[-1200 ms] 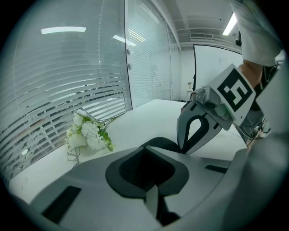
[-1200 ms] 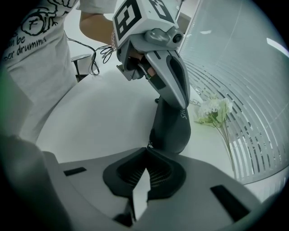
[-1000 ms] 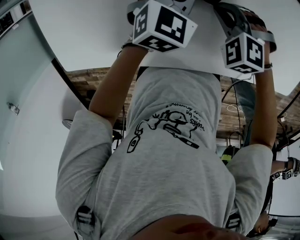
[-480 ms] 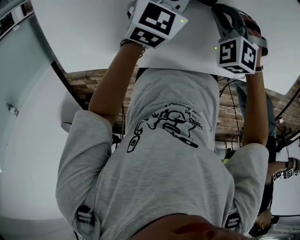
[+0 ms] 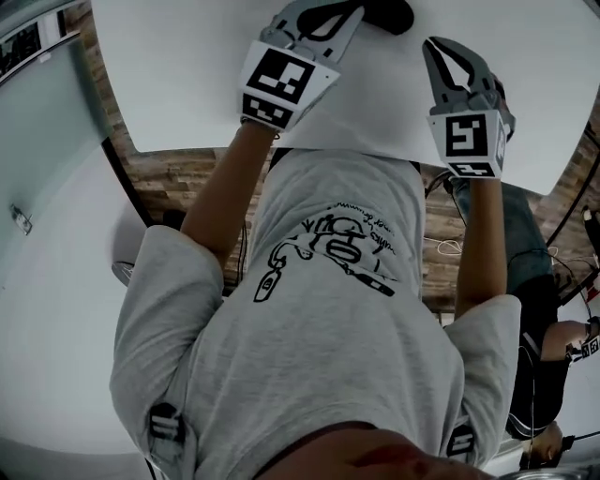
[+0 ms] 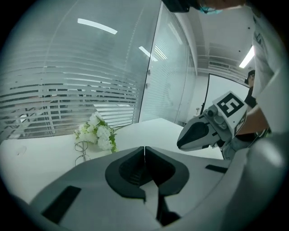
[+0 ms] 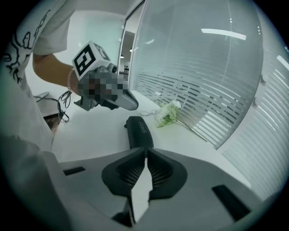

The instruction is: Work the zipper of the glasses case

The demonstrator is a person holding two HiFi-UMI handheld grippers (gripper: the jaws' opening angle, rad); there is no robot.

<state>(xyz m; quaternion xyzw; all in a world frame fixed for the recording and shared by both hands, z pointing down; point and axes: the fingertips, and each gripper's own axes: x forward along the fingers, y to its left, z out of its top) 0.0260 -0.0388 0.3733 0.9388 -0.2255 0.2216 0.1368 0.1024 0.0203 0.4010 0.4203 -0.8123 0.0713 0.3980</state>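
Right gripper view shows the black oblong glasses case [image 7: 138, 131] lying free mid-frame, zipper work probably finished; the right gripper [image 7: 145, 152] has just been opening its jaws, nothing between them, and the left gripper [image 6: 144, 150] is clenched, empty.

The head view's top edge cuts off the glasses case [image 5: 388, 13]. In the right gripper view its zipper is too small to see, and its print is too blurry to read.

1. A white table [image 5: 187, 75] is filling the upper head view.
2. A bunch of white flowers [image 6: 96, 134] is lying on that table.
3. Slatted blinds [image 6: 67, 99] are hanging behind a glass wall [image 7: 189, 54].
4. A wood-plank floor [image 5: 178, 173] is showing below the table's edge.
5. Cables [image 5: 450, 246] are trailing across it.
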